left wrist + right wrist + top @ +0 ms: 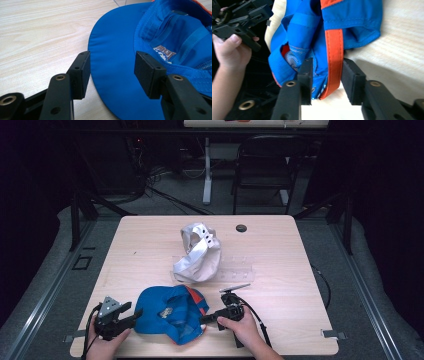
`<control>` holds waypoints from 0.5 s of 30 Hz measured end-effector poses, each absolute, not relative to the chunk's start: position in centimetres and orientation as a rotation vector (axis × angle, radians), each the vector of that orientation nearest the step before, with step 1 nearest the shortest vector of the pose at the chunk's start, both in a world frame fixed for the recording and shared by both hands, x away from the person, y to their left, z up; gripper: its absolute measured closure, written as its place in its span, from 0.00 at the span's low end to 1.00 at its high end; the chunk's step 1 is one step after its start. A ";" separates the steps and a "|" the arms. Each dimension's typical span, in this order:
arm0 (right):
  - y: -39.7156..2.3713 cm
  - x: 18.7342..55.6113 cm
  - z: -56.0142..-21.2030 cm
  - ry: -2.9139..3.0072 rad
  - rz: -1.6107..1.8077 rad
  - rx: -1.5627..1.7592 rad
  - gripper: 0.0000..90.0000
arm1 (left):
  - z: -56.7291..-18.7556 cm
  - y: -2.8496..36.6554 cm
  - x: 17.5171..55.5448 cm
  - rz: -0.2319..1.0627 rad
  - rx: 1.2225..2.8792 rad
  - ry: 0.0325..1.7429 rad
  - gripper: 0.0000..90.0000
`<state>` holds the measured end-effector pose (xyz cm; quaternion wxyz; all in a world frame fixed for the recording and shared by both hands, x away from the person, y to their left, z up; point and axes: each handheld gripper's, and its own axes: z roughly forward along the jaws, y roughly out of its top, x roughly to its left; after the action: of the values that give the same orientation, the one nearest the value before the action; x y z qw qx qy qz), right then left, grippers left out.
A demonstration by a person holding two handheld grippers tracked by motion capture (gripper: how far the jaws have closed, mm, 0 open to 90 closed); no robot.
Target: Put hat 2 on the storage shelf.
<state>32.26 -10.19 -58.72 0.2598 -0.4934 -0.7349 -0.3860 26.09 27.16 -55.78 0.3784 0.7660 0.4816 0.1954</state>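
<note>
Near table edge: upturned blue cap (pixel 170 312) between both hand-held grippers' parted jaws, unclamped.

Inside the blue fabric baseball cap (pixel 120 62) sits a small white sewn label (pixel 165 52) with blue print, perhaps a few block letters, too blurred to read. No other writing is legible.

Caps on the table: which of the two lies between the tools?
The blue cap with orange trim, upside down at the near edge, between the left tool and right tool. The white cap lies farther back, untouched.
</note>
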 end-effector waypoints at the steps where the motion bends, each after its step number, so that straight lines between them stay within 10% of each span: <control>1: -10.2 32.2 -58.7 -1.976 -1.048 -1.345 0.77 | -55.8 27.2 26.1 0.500 1.952 1.229 0.53; 15: -12.2 32.6 -57.1 -1.980 -0.926 -1.269 0.86 | -55.8 27.3 26.1 0.506 1.943 1.226 0.53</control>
<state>32.58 -12.17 -57.13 0.3024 -0.4786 -0.7467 -0.3493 26.08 27.27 -55.76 0.3842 0.7625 0.4812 0.1987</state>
